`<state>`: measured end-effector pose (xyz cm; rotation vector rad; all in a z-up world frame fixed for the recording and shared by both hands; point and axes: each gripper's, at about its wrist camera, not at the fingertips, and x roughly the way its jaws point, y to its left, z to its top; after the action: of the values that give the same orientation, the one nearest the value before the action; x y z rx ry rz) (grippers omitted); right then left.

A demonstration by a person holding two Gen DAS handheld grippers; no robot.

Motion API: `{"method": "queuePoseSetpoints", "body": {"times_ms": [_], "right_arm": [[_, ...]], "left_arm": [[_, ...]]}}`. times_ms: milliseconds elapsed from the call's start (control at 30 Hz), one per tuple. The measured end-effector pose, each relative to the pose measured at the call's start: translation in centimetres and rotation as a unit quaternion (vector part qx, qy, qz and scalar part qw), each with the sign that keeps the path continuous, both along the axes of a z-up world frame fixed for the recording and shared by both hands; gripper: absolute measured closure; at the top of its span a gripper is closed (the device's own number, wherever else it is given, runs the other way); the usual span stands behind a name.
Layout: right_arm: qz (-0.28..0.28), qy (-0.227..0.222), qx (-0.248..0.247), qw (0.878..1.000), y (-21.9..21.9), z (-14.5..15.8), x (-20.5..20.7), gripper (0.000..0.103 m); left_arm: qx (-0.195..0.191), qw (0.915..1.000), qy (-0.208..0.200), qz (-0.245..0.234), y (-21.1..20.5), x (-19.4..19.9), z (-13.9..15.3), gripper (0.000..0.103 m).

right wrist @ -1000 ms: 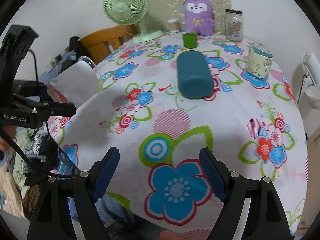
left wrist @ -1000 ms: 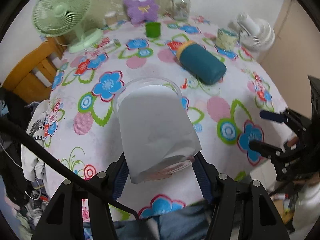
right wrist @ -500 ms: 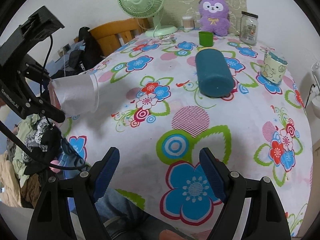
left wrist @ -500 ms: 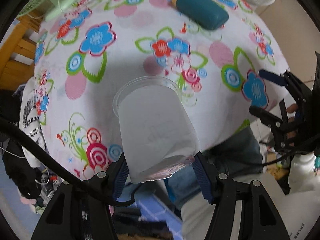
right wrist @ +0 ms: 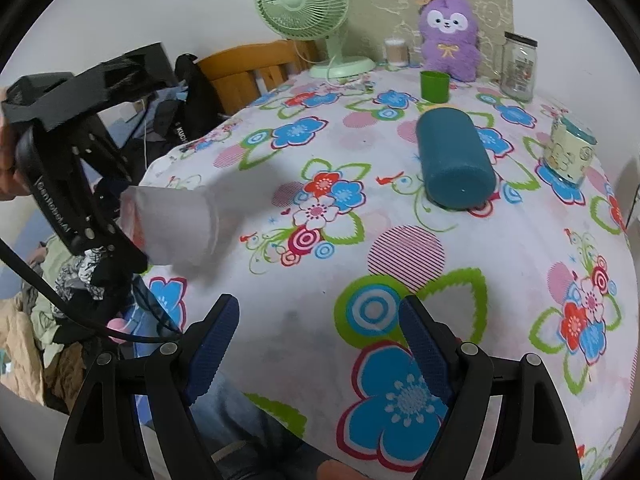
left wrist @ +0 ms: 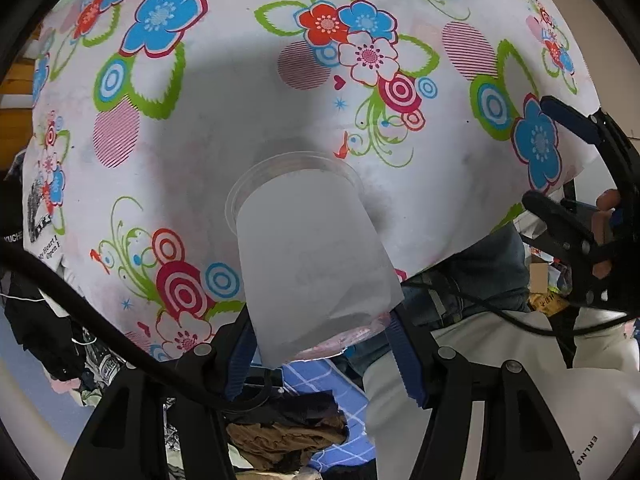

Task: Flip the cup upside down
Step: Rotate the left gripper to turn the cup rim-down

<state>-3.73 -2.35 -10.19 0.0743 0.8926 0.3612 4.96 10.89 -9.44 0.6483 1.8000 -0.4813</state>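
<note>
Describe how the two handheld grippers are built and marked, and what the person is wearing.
Both the left gripper and the right gripper have black frames with silver pivot screws and blue textured finger pads. A black cable trails from the left one, whose side carries white lettering. The person wears blue jeans.

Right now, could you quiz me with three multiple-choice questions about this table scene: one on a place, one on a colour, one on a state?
1. Where does the teal cylindrical bottle lie?
A on the flowered tablecloth
B on the chair
C in a tool

2. What colour is the small plastic cup before the purple plush toy?
A red
B green
C yellow

3. The frosted translucent cup is
A standing upright
B held tipped
C crushed flat

A: it rests there on its side.
B: plainly green.
B: the left tool grips its base, mouth towards the cloth.
</note>
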Motion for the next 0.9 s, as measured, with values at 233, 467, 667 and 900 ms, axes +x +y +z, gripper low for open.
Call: {"method": "queuePoseSetpoints", "body": {"times_ms": [233,467,667,900], "right_arm": [[0.008,0.005,-0.004,1.000,0.6,-0.5,0.8,0.019],[0.007,0.012,-0.010,1.000,0.7,-0.9,1.3,0.019],[0.008,0.012,-0.014,1.000,0.9,-0.8,1.5,0.019],[0.007,0.010,-0.021,1.000,1.2,-0.5,1.7,0.019]], "left_arm": [[-0.007,1.0000,-0.005,0.004,-0.8,1.2,0.3,0.037],[-0.003,0.9999,-0.013,0.009,-0.6,1.5,0.0,0.032],[-0.009,0.9996,-0.015,0.021,-0.3,1.5,-0.1,0.021],[-0.019,0.9992,-0.021,0.028,0.2,1.8,0.3,0.012]]}}
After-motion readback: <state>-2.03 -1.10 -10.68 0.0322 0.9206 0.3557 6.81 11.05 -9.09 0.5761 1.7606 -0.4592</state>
